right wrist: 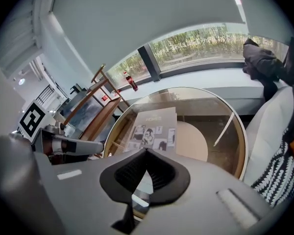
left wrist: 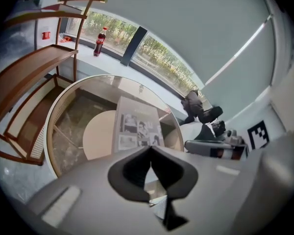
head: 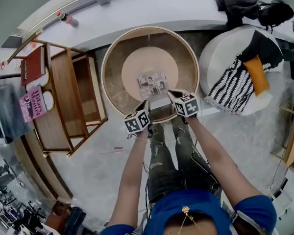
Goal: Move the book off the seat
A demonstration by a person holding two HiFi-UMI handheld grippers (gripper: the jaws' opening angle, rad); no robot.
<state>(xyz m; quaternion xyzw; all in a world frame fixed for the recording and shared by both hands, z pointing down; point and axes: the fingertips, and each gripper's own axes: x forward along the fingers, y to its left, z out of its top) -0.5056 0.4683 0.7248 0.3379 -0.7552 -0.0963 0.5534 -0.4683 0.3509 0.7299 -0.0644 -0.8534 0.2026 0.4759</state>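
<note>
The book (head: 153, 86) is over the round glass desk (head: 106, 67), its near edge pinched, as it seems, in the closed jaws of the left gripper (head: 147, 106) and right gripper (head: 172, 97); the carrying step looks underway, and next the 2 must lower it level, then release.

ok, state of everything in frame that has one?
book: closed, cover up, near edge clamped by both grippers, over round table
left gripper: shut on book
right gripper: shut on book
bottle: upright, cap on
roller blind: mostly lowered
</note>
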